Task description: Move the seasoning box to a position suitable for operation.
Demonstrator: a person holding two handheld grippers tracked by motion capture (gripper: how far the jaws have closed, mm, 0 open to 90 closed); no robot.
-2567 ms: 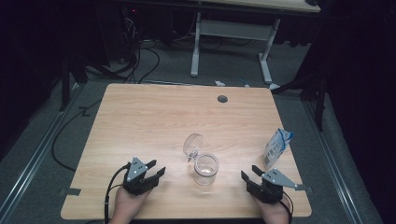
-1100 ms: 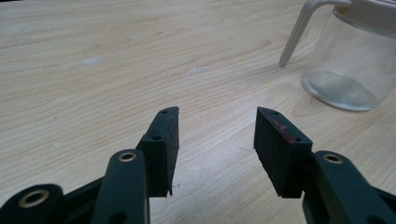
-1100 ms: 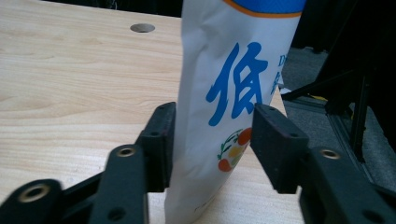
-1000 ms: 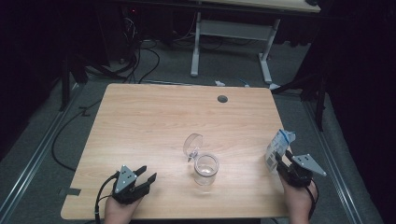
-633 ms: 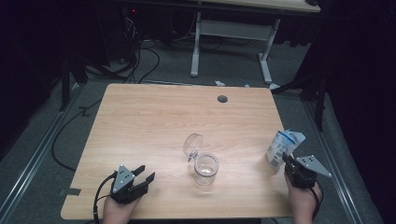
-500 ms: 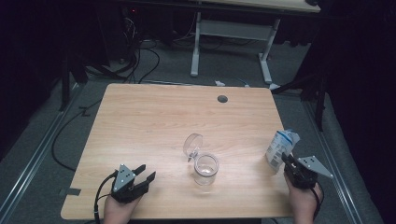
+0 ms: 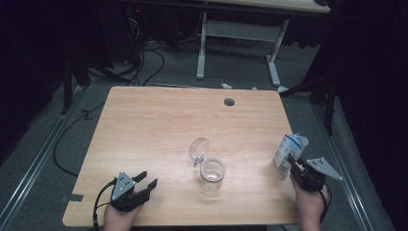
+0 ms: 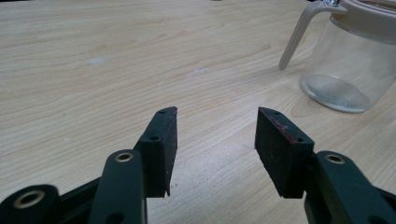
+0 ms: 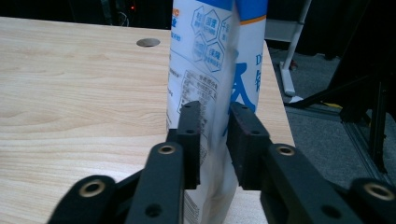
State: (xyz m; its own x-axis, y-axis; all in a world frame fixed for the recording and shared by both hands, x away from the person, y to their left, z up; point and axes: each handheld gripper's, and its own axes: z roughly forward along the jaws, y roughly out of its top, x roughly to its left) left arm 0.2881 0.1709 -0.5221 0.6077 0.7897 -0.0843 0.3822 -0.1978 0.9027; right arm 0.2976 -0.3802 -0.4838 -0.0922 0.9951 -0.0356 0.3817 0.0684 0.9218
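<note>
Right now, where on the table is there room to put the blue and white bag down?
The widest bare patch of the table lies between its far edge, the small round hole and the glass jar. The strip between jar and left gripper is narrower. It gets crowded around the jar's open lid and by the right gripper pinching the bag.

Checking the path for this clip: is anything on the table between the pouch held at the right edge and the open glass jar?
Nothing visible: bare wooden table lies between the white-and-blue pouch and the clear glass jar.
</note>
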